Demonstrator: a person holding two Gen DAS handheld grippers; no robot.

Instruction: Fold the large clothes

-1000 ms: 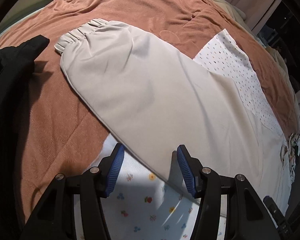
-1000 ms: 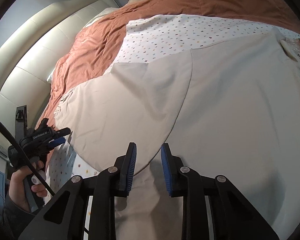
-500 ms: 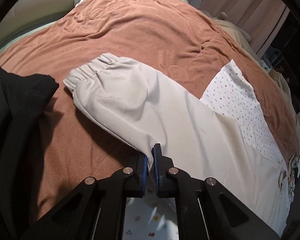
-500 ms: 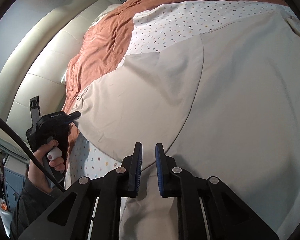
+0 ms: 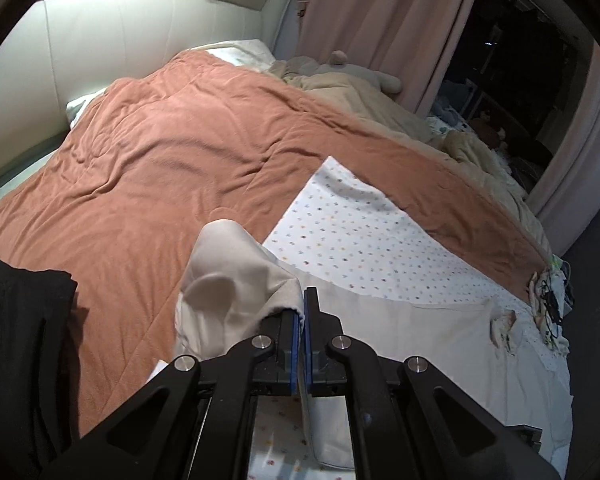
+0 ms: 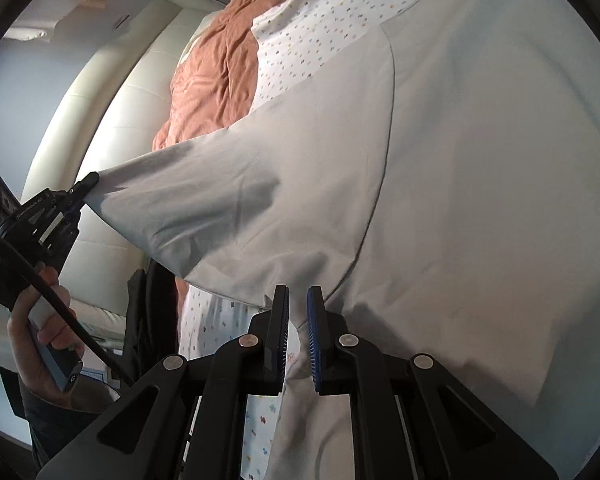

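A large pale beige garment (image 6: 440,168) lies spread on a dotted white sheet (image 5: 360,232) over a bed. My left gripper (image 5: 301,300) is shut on the garment's sleeve (image 5: 236,280) and holds it lifted off the bed; the sleeve hangs bunched to the left of the jaws. In the right wrist view the left gripper (image 6: 85,182) shows at the left, pulling the sleeve (image 6: 220,208) up and taut. My right gripper (image 6: 298,300) is shut on the garment's edge near the underarm seam, with fabric pinched between the blue pads.
A rust-brown blanket (image 5: 172,152) covers most of the bed. A black garment (image 5: 16,340) lies at the left edge. A cream padded headboard (image 5: 120,36), pink curtains (image 5: 380,12) and a beige plush toy (image 5: 340,68) are beyond. The bed's right side drops off.
My left gripper closed on the sleeve edge and lifted it up off the bed. My right gripper closed further onto the garment's edge and rose with it.
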